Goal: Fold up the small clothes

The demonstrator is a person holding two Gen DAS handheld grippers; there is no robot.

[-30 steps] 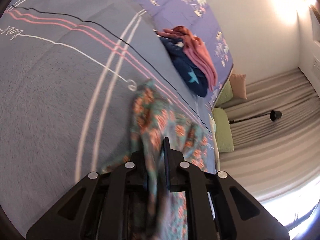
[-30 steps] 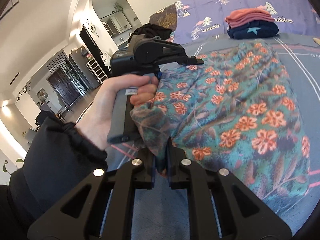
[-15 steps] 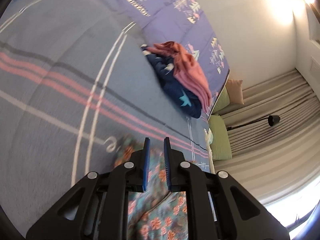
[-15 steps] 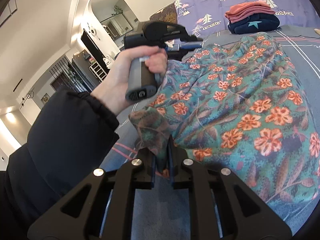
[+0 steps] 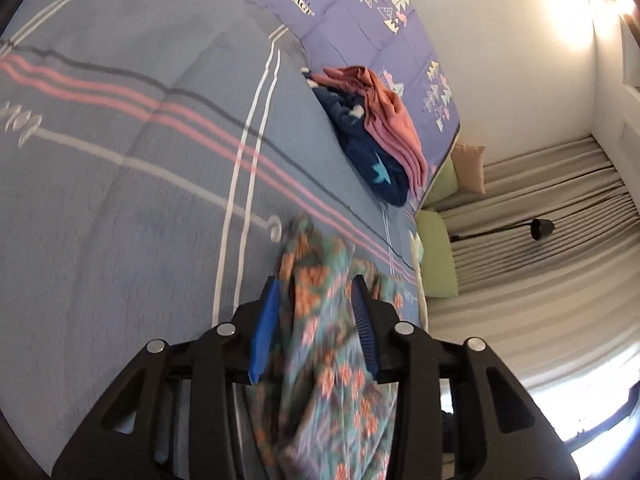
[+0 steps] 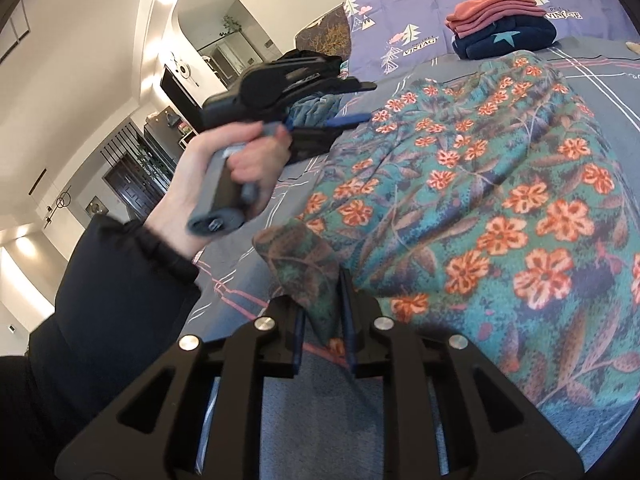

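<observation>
On a grey-blue bedspread (image 5: 120, 200) crossed by pink and white stripes lies a teal garment (image 6: 480, 200) printed with orange flowers, spread out flat. At its near corner, the right gripper (image 6: 323, 292) has its two jaws pressed onto a bunched fold of the fabric. Over the garment's far-left edge, the left gripper (image 5: 316, 304), held in a bare hand (image 6: 236, 164) with a black sleeve, has its blue-lined jaws spread apart, with cloth lying between them unclamped. Further back, near a purple cover (image 6: 400, 20) with tree motifs, a folded pink top (image 6: 492, 10) rests on a folded navy garment (image 6: 508, 38) with a star.
</observation>
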